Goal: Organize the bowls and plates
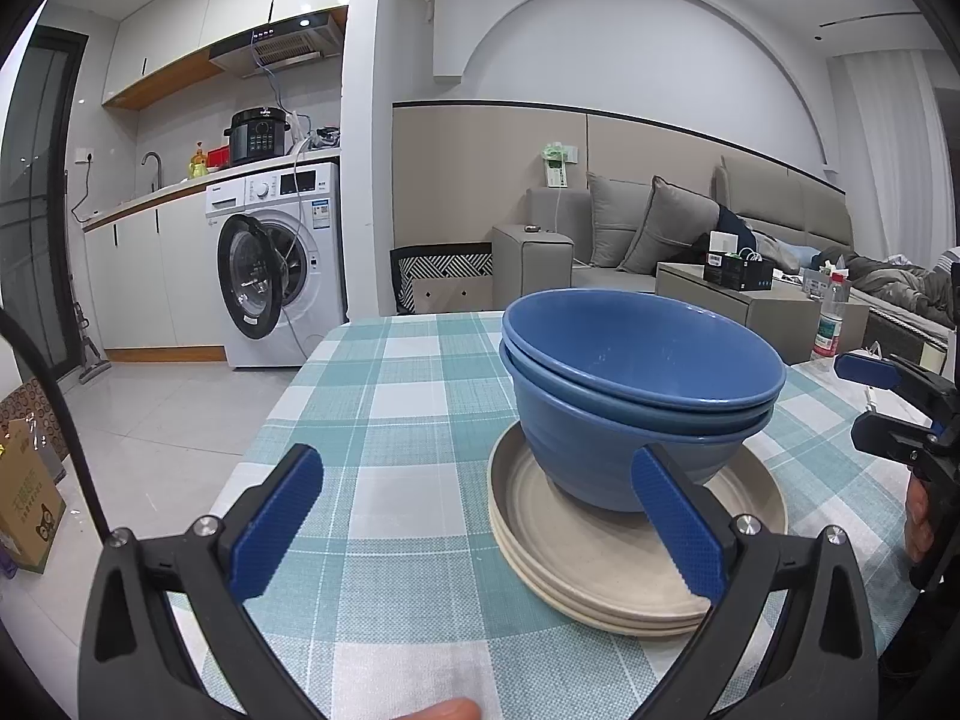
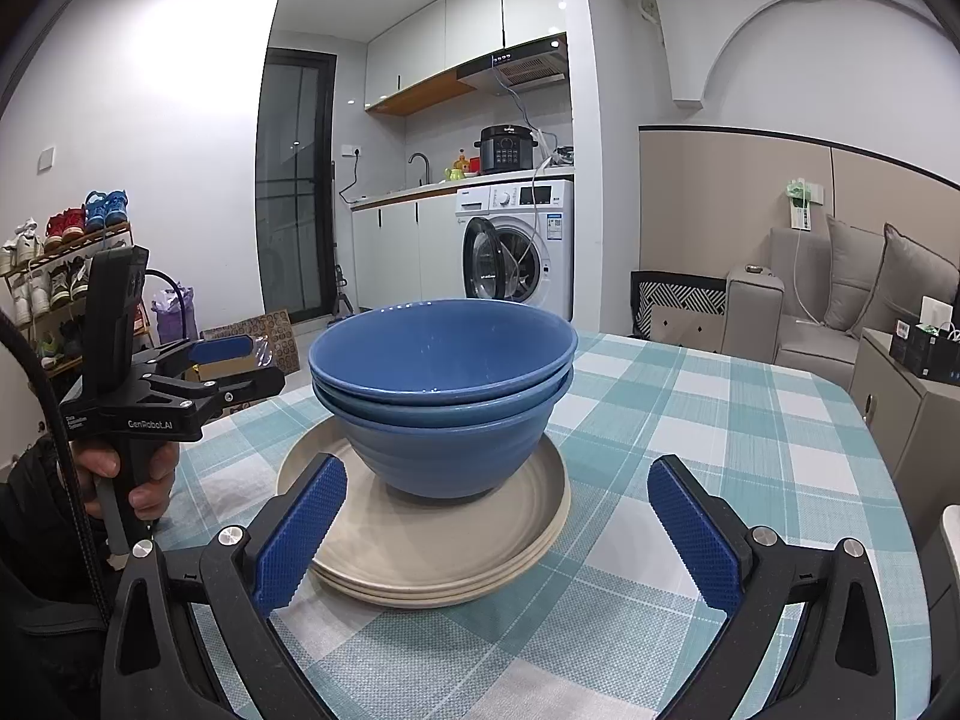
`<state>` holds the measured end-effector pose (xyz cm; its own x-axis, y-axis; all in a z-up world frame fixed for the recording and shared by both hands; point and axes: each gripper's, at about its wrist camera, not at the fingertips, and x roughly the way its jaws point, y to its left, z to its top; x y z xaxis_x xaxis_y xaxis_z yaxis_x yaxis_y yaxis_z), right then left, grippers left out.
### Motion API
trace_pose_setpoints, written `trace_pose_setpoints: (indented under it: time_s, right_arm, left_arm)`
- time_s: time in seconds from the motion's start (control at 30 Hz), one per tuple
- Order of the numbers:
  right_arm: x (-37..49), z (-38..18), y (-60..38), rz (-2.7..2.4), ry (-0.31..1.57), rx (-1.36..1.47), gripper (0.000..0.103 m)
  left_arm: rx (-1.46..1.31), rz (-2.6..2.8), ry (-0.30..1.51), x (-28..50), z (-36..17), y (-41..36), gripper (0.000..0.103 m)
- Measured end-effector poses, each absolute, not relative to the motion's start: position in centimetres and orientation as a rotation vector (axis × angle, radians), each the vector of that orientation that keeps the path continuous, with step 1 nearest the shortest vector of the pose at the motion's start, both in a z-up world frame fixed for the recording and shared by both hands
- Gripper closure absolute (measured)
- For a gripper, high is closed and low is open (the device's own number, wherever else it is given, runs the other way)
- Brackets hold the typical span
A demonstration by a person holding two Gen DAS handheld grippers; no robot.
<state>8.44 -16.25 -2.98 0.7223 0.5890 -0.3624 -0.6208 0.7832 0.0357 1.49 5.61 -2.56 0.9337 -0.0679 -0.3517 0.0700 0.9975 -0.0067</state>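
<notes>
the blue bowls (image 2: 444,396), nested one in another, stand on a stack of beige plates (image 2: 456,546) on the checked tablecloth (image 2: 690,420). the left gripper (image 1: 480,516) is released, jaws wide and empty, the stack at about one o'clock from it. the right gripper (image 2: 498,534) is also spread wide and holds nothing, the stack at twelve o'clock between its fingers. a washing machine (image 1: 282,258) stands behind.
</notes>
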Motion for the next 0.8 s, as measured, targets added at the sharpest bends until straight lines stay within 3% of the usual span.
trace_pose_setpoints:
  time_s: [0.8]
  right_arm:
    - [8.44,-2.95,-16.24,0.669,0.372,-0.089,0.001]
  left_arm:
    - [0.0,-0.071,0.358,1.43,-2.48,5.7,0.0]
